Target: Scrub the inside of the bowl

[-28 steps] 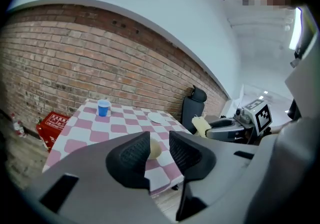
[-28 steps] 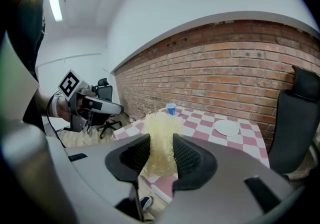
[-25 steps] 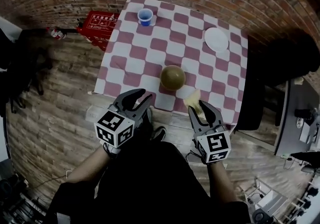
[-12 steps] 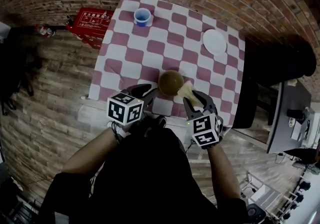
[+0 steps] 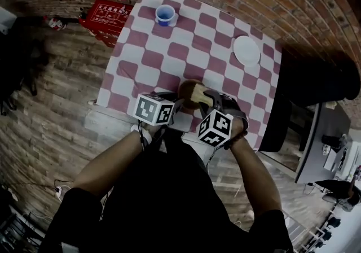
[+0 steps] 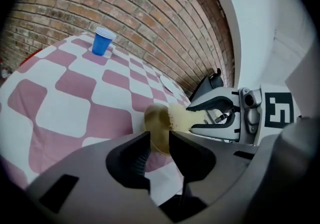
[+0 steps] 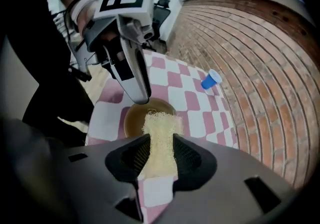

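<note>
**Scouring pad (image 5: 197, 96) at the bowl (image 5: 186, 87), scrub about to start**

Head view. The brown bowl sits near the front edge of the checked table (image 5: 169, 57), close to the person. Both grippers converge on it. The left gripper (image 5: 174, 103) is at the near-left rim and the right gripper (image 5: 205, 100) at the near right, with the pad over the bowl's mouth. On the far side, a blue cup (image 5: 164, 14) and a white plate (image 5: 246, 50) stand well apart and are not involved.

Left gripper view. Jaws are parted with nothing pinched. The bowl's near rim shows in the gap, but I cannot tell whether it lies between the pads or just past them. The right gripper comes in from the right. The pad's free end is against or just above the bowl's mouth.

Right gripper view. Jaws are clamped on the pale yellow pad, which sticks out ahead of them toward the bowl. Its tip overlaps the inside, though contact is not certain. From this side the left gripper's tips sit at the far rim.

Step in hand, as I judge it: the approach, steadying the bowl and bringing the pad in. No sign yet of scrubbing itself.

Next move calls for the left jaws to close on the rim so the bowl cannot skate on the cloth. The pad is then pressed onto the inner wall and swept round, with a firm grip kept on it.
</note>
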Tool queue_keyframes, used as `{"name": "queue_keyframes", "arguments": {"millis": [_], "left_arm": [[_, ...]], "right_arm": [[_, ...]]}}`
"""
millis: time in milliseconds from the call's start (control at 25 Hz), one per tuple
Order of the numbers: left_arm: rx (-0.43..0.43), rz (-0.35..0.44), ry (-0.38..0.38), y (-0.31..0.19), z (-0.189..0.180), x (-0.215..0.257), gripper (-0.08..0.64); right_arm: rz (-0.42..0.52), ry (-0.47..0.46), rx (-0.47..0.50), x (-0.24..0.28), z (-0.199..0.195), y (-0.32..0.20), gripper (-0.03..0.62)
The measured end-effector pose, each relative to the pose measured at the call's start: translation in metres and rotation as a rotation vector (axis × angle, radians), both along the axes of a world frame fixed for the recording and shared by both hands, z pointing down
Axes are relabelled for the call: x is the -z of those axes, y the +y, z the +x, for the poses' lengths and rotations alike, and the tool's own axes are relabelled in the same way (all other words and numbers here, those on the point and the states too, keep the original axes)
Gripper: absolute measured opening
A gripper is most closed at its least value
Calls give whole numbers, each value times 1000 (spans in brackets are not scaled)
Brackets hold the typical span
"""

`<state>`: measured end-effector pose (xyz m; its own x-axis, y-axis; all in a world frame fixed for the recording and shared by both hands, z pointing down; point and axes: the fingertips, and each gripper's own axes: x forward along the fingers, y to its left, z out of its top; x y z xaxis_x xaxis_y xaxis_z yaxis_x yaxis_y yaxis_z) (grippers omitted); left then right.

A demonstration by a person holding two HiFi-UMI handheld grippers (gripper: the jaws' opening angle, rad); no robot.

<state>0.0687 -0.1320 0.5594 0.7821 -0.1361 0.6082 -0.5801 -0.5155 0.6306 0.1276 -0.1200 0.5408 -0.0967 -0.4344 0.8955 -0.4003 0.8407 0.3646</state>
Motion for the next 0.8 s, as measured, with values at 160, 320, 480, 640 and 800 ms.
{"name": "queue_keyframes", "arguments": {"millis": [160,320,480,640,800], "left_arm": [[-12,25,-70,-5,3,-1,111],[-5,32,-127,-9,-2,-5,97],[10,13,-155,-10,-5,-12,98],[-1,13,-164,-7,1,-16,98],[-41,29,-172,-9,9,-18,58]], "right_arm": [[25,157,228,-13,-12,-9,155],[-1,286,391,-26,-14,-15,155],[-73,355,446,-38,-7,-15,155],[-122,384,439,-46,-4,-12,155],[-208,338,401,-50,-7,0,153]]}}
